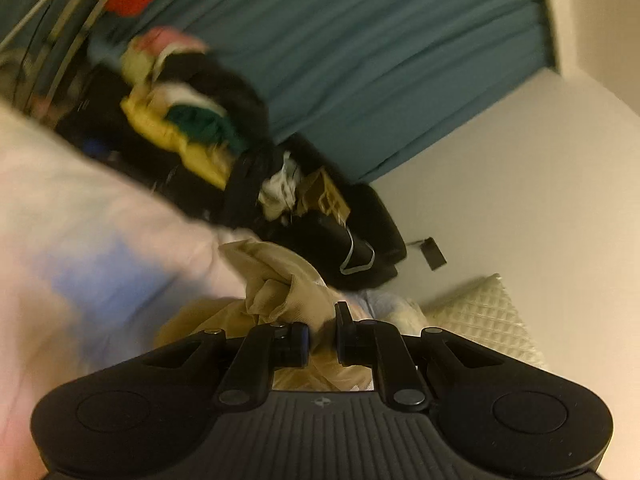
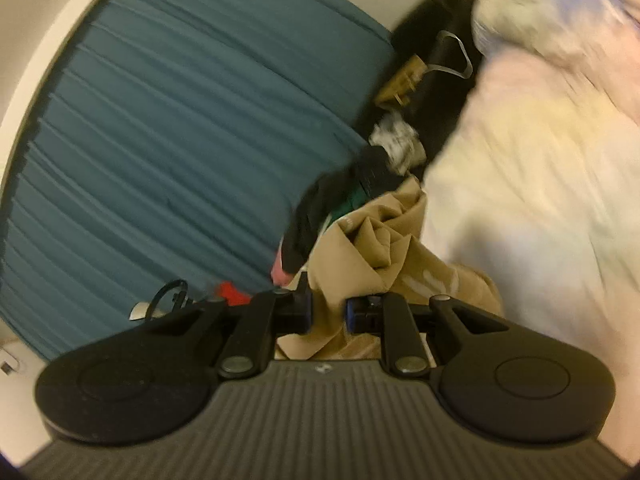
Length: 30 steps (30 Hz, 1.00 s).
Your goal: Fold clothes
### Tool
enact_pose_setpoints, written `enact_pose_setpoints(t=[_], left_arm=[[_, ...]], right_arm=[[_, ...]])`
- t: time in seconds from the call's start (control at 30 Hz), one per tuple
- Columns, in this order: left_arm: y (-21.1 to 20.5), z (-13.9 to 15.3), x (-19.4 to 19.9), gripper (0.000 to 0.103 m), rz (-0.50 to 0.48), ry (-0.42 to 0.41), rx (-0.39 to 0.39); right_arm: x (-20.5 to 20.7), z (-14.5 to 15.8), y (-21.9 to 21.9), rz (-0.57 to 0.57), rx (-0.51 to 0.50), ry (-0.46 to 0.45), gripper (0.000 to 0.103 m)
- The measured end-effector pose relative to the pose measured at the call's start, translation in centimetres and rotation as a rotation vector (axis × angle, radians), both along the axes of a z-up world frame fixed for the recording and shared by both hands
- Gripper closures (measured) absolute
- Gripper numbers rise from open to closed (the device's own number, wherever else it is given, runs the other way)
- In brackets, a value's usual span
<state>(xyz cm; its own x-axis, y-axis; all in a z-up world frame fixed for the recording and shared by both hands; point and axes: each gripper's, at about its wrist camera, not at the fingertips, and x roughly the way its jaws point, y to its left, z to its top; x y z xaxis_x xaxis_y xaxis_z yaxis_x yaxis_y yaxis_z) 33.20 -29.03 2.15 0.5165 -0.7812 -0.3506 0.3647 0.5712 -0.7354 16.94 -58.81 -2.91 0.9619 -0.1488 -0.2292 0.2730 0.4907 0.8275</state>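
A tan garment point(image 1: 280, 280) is bunched up and held in the air by both grippers. In the left wrist view my left gripper point(image 1: 322, 338) is shut on a fold of it, with cloth bulging above and below the jaws. In the right wrist view my right gripper point(image 2: 328, 306) is shut on another part of the same tan garment point(image 2: 380, 248), which has pale stripes near the jaws. Both views are tilted and blurred by motion.
A pastel tie-dye bedcover point(image 1: 80, 240) point(image 2: 540, 160) lies beside the garment. A pile of mixed clothes point(image 1: 188, 120) sits on dark luggage point(image 1: 360, 240). A teal curtain point(image 1: 380, 60) point(image 2: 180, 120) hangs behind. A white quilted pillow point(image 1: 484, 316) lies by the wall.
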Motion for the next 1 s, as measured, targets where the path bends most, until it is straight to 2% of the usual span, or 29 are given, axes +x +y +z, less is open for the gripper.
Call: enact_pose_setpoints(t=[0.07, 0.13, 0.27, 0.33, 0.4, 0.53, 0.63, 0.8, 0.93, 1.0], left_arm=[[-1.4, -2.6, 1.0, 0.09, -0.015, -0.004, 0.032], [-1.7, -6.1, 1.3, 0.09, -0.048, 0.013, 0.078], [-0.5, -13.5, -0.6, 0.09, -0.127, 0.051, 0.224], [0.1, -15.9, -1.7, 0.09, -0.164, 0.03, 0.292], [0.4, -17.1, -2.6, 0.089, -0.196, 0.016, 0.339], [1.3, -14.9, -4.3, 0.085, -0.202, -0.045, 0.397], [1.9, -13.2, -5.5, 0.081, -0.205, -0.092, 0.44], [3.0, -10.4, -7.7, 0.078, -0.211, -0.17, 0.509], [4.3, -6.2, -10.5, 0.074, -0.209, -0.24, 0.507], [5.1, -3.9, -12.1, 0.067, -0.199, -0.276, 0.496]], right_arm=[[0.8, -2.5, -0.9, 0.011, 0.001, 0.023, 0.085], [0.6, -6.2, -1.5, 0.021, 0.039, 0.06, 0.085], [-1.2, -13.6, -0.5, 0.049, 0.109, 0.182, 0.085], [-2.6, -16.5, 0.4, 0.053, 0.143, 0.216, 0.085], [-3.5, -18.1, 1.3, 0.049, 0.161, 0.266, 0.085], [-4.4, -18.5, 2.0, 0.038, 0.177, 0.317, 0.083], [-5.2, -17.2, 2.4, 0.031, 0.217, 0.372, 0.083], [-7.0, -12.6, 4.4, 0.04, 0.123, 0.397, 0.083], [-8.5, -7.8, 6.2, 0.051, 0.03, 0.363, 0.083], [-9.2, -5.2, 7.4, 0.059, -0.03, 0.345, 0.083]])
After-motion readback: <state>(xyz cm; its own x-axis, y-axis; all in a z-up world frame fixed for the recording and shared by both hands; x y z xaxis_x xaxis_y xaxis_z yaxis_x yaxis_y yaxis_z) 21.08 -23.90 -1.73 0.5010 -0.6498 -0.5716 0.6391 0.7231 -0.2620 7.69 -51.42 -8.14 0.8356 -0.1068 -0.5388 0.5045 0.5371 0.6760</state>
